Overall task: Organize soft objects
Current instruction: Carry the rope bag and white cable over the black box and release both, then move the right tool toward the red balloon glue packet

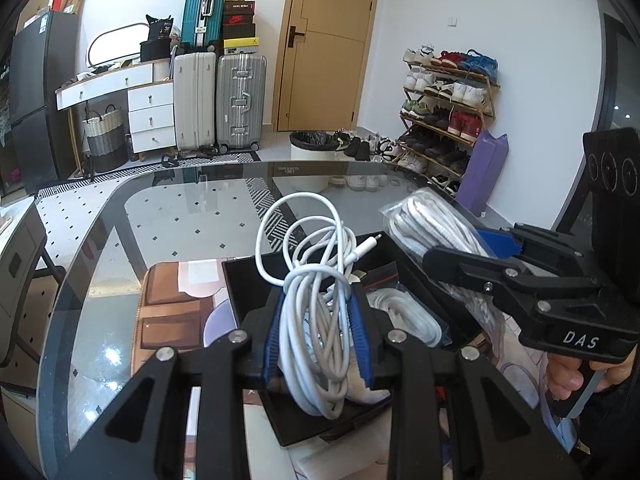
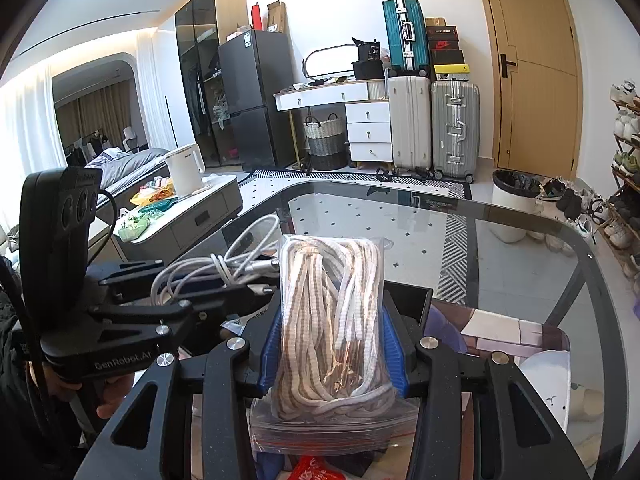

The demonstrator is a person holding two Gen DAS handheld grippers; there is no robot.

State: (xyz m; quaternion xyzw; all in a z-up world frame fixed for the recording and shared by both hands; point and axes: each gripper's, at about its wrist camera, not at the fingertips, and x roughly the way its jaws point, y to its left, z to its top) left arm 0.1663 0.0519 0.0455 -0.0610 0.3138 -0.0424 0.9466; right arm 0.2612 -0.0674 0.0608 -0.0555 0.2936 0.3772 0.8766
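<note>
My left gripper [image 1: 318, 300] is shut on a coiled white cable [image 1: 308, 344], held above an open black box [image 1: 244, 288] on the glass table [image 1: 180, 216]. Inside the box lies a clear bag of flat white cord [image 1: 404, 316]. To the right, my right gripper [image 1: 460, 248] is shut on a clear zip bag of white and beige laces [image 1: 424, 216]. In the right wrist view this bag of laces [image 2: 336, 320] fills the right gripper [image 2: 334, 308], above the black box [image 2: 408, 300]. The left gripper [image 2: 248, 280] holds the white cable [image 2: 192, 276] at the left.
A patterned mat [image 1: 168, 300] lies under the box. Beyond the table stand suitcases [image 1: 240, 100], a lined bin [image 1: 312, 144], a shoe rack [image 1: 448, 112] and a purple roll [image 1: 484, 168]. A side table with a kettle [image 2: 184, 172] is at the left. A red packet [image 2: 316, 468] lies below.
</note>
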